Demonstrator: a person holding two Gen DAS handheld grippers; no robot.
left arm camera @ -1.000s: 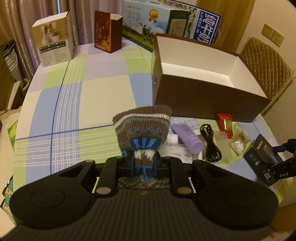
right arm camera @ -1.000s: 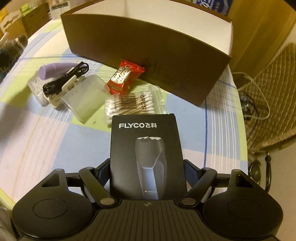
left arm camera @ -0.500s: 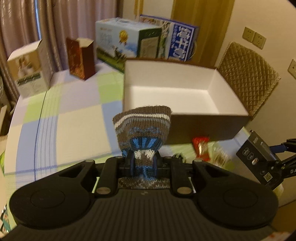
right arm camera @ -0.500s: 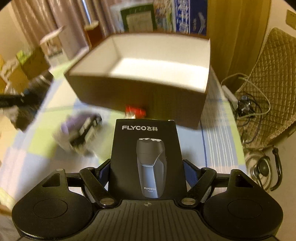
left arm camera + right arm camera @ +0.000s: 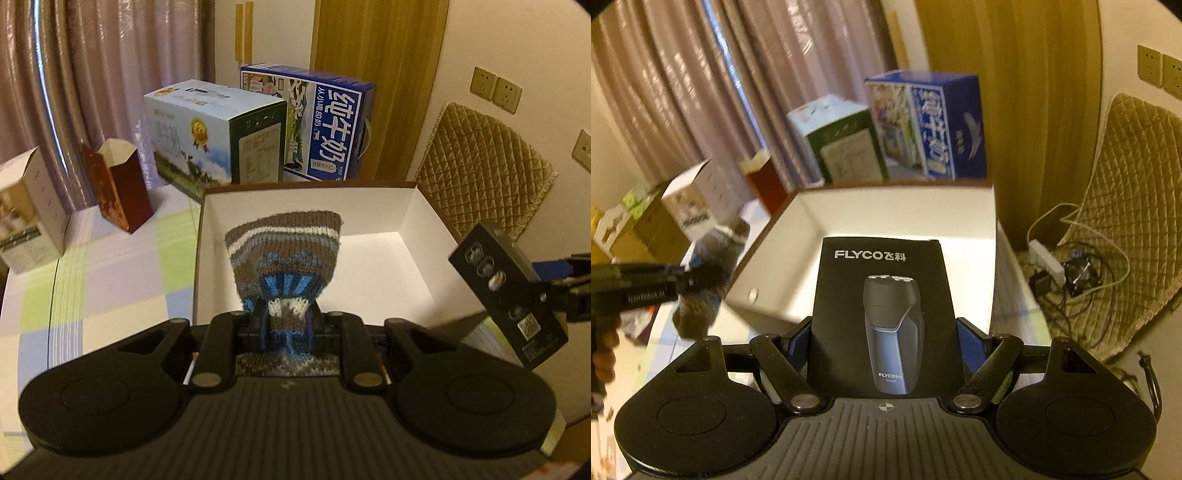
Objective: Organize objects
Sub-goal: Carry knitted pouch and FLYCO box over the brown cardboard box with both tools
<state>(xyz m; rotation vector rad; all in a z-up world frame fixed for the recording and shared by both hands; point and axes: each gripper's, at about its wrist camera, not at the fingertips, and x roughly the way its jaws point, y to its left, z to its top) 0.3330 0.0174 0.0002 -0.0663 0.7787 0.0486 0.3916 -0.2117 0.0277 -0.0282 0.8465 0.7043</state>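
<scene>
My left fingers [image 5: 284, 326] are clamped on one knit hat [image 5: 284, 254], held over the open box [image 5: 421, 236] on the tabletop [image 5: 110, 280]. My right fingers [image 5: 882, 341] grip one shaver carton [image 5: 882, 314] above the same box. Judgement: lower each well inside the walls, apart from one another, before letting go. Count: one open box, four cartons standing behind it
</scene>
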